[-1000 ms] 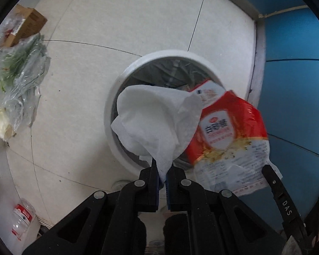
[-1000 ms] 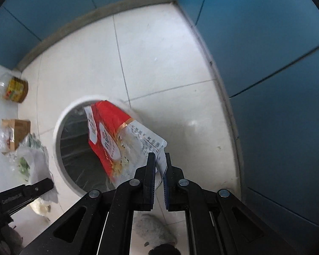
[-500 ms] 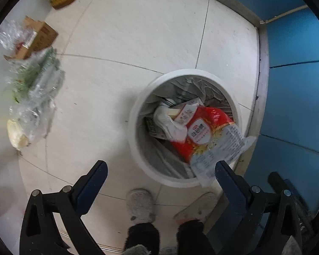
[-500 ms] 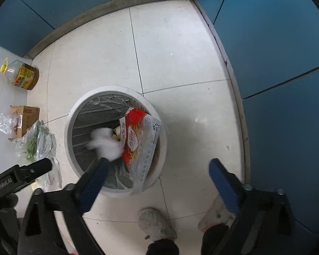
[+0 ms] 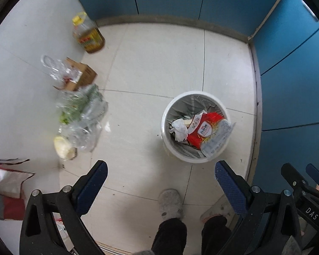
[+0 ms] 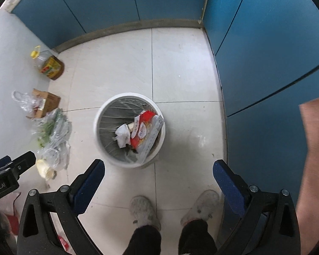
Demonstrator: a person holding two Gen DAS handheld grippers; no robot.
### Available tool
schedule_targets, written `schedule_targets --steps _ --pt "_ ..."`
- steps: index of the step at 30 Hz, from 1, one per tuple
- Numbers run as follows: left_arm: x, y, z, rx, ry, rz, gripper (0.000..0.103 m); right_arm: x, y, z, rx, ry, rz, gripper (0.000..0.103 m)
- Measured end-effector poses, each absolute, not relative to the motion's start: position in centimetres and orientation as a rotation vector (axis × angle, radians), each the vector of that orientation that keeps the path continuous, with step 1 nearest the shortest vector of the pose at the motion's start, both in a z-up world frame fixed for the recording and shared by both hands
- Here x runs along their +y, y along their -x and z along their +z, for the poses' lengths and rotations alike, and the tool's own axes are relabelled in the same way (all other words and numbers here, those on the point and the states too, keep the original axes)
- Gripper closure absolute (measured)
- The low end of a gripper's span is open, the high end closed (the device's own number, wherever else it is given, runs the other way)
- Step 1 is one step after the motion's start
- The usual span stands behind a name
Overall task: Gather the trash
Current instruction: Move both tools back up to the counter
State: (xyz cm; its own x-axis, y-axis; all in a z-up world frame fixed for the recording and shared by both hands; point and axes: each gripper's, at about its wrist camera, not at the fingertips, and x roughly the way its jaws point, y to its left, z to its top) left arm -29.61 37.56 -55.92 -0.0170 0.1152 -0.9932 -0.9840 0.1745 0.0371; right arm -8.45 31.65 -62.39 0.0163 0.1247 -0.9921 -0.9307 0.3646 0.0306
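glossy plastic packet point(image 5: 208, 132), crumpled paper tissue point(image 5: 179, 128)

Even soft daylight, fisheye-warped edges, slight blur.

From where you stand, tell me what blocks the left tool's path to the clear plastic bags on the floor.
Nothing visible does. The left tool hangs open above bare tile, and the clear plastic bags lie uncovered beside the white wall.

Pale tiled floor point(image 6: 180, 68) against blue cabinet fronts point(image 6: 265, 53).
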Motion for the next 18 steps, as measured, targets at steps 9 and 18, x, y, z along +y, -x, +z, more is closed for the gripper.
schedule_targets --steps 9,18 --pt "32.5 30.9 -42.9 1.166 0.947 1.175 0.0 26.6 10.6 -46.5 1.235 0.852 1.09 0.0" --pt "28.2 30.7 -31.3 1.082 0.861 1.197 0.0 22.3 10.9 -32.5 1.139 0.758 1.116 0.0"
